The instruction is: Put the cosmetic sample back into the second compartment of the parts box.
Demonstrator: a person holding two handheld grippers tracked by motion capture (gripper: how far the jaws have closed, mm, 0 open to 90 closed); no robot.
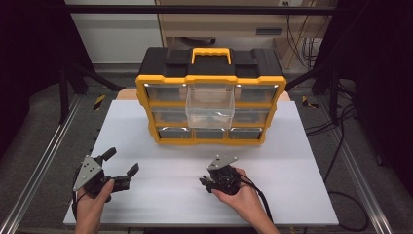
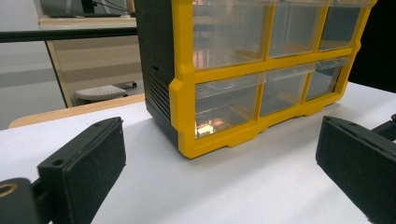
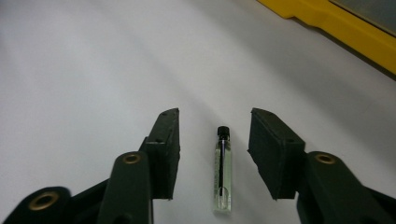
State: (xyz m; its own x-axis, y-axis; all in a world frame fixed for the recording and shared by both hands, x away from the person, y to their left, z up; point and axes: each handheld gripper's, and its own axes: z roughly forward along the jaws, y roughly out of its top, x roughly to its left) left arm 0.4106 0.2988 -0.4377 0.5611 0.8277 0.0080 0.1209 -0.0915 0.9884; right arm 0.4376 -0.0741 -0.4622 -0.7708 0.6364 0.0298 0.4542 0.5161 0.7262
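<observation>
Storage is offered by the yellow organizer (image 1: 210,102) at the far side of the white table (image 1: 160,195), one clear drawer (image 1: 210,105) pulled out. Nearer, the left gripper (image 1: 121,165) is held idle with jaws wide apart, while the right gripper (image 3: 214,154) is lowered over the small vial (image 3: 222,170). The vial lies flat between the half-closed pads (image 3: 273,149), untouched, so it should be kept centred and squeezed gently.

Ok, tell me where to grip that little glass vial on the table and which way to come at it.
Grip the vial across the middle of its glass body, coming from above. It lies flat on the white table, black cap pointing away, already between the right gripper's pads, which do not touch it yet; closing squarely probably keeps it from rolling.
</observation>
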